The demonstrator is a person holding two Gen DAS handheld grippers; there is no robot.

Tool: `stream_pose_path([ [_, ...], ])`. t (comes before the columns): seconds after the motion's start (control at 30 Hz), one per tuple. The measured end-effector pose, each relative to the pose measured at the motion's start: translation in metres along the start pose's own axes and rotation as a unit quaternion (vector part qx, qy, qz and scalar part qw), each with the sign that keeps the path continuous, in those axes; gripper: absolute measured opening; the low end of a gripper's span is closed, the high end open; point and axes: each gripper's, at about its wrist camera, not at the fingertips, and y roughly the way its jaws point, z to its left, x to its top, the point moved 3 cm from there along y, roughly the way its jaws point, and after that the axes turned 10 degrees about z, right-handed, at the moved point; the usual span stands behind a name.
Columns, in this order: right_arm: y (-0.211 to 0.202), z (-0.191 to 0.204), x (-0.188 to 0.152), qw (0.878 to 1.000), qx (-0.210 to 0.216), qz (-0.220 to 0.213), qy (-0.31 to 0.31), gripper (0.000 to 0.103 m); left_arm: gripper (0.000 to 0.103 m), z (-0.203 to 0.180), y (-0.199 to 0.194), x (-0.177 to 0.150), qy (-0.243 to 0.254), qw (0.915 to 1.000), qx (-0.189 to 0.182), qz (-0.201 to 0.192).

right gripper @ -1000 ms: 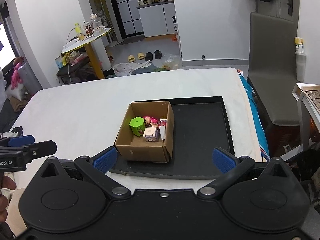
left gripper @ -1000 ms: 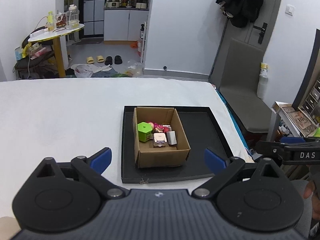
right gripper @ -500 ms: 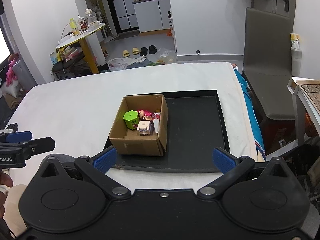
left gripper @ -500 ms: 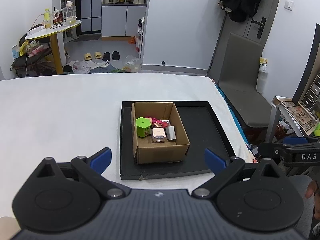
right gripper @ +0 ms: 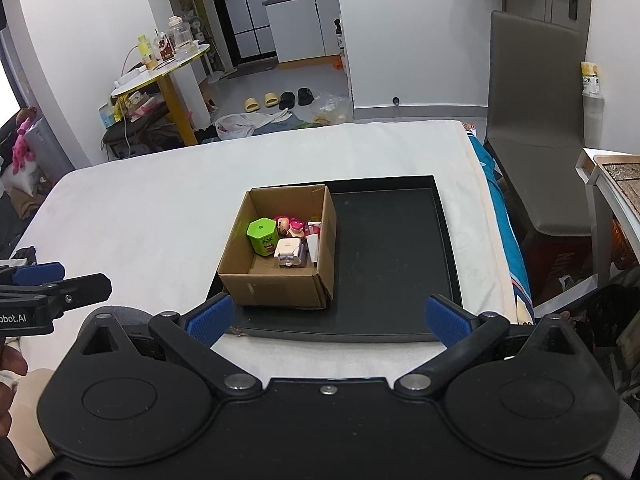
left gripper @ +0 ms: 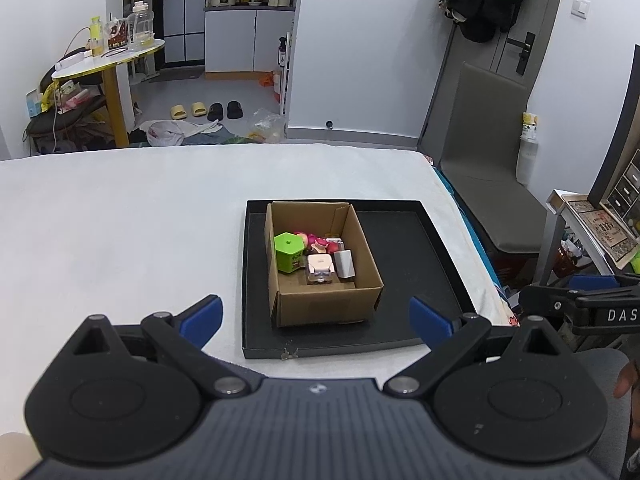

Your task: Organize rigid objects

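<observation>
An open cardboard box [left gripper: 324,304] [right gripper: 276,286] stands in the left half of a black tray [left gripper: 404,240] [right gripper: 392,248] on the white table. Inside it lie a green hexagonal container [left gripper: 289,251] [right gripper: 262,236], a pink-and-white toy [left gripper: 319,267] [right gripper: 289,252], a white block [left gripper: 345,263] and pink-red figures [left gripper: 318,240] [right gripper: 290,226]. My left gripper [left gripper: 316,318] hangs open above the table's near edge, short of the tray. My right gripper [right gripper: 328,318] is open too, held back over the near edge. Both hold nothing. Each gripper shows at the other view's edge.
The white table [left gripper: 120,232] stretches wide to the left of the tray. A grey chair [right gripper: 536,140] stands to the right of the table, a side table [left gripper: 592,220] with papers further right. Beyond the far edge are a round yellow table [left gripper: 108,64], slippers and bags.
Both grippers have risen and drawn back, so the box and tray sit smaller and farther off. Neither gripper changed its opening; the box contents stayed put.
</observation>
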Motion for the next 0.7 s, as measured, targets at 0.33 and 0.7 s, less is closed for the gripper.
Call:
stream_pose_path([
  [0.33,0.0015,-0.0003,-0.0023,1.000,0.003,0.000,0.003,0.103,0.099,-0.0061,0.0008,-0.0012,0.012,0.9999,0.004,0.002],
  [0.7,-0.0008,-0.0020,-0.0025,1.000,0.004,-0.003,0.008,0.103,0.099,-0.0092,0.0012,-0.0032,0.017,0.9998,-0.004,0.006],
])
